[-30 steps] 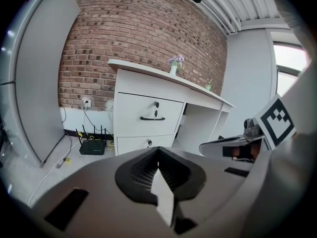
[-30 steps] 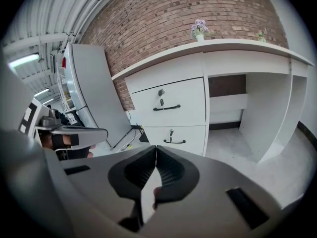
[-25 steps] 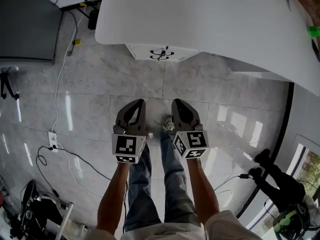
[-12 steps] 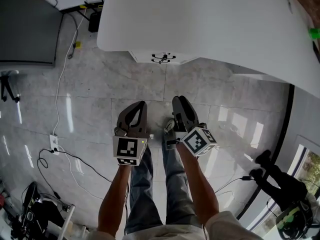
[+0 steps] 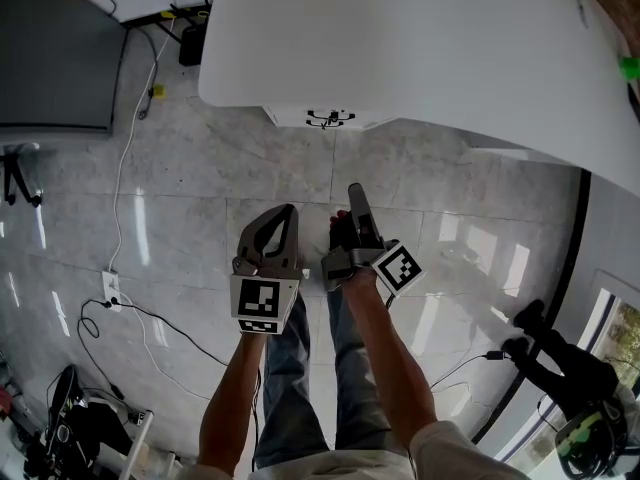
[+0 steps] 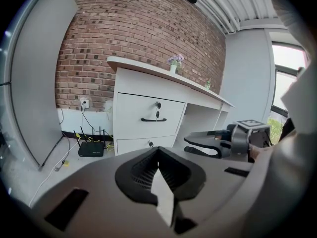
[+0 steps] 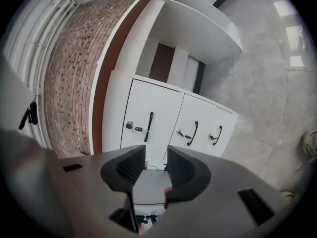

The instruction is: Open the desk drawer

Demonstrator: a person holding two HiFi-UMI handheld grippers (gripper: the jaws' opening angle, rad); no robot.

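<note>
Head view, largest thing first: white desk (image 5: 430, 48) across the upper half, hardly shifted against a second ago; below its edge only a sliver of the drawer stack (image 5: 328, 118), closed, well apart from both hands; grey tiled floor (image 5: 200, 178) everywhere else. Then the one real change — right gripper (image 5: 356, 198) rolled onto its side, marker cube (image 5: 400, 268) tipped over with it, jaws gone from pressed together to spread wide, nothing between them. Left gripper (image 5: 287, 213) as before: jaws closed on each other, holding nothing. Best read as preparation rather than progress — jaws probably being lined up above and below a level bar; reach across to the desk yet to come, drawer not yet touched.

Left gripper view, supplying what the head view lacks: stack front upright, top drawer (image 6: 148, 110) shut, black handle (image 6: 152, 119) lying level, key (image 6: 157, 108) in the lock just above it; also the right gripper (image 6: 205, 143) from the side, one jaw over the other, gap plain. Right gripper view: whole scene turned sideways, three drawer fronts in a row, top drawer's handle (image 7: 148, 126) far beyond the open jaws; no sight of the left gripper.
</note>
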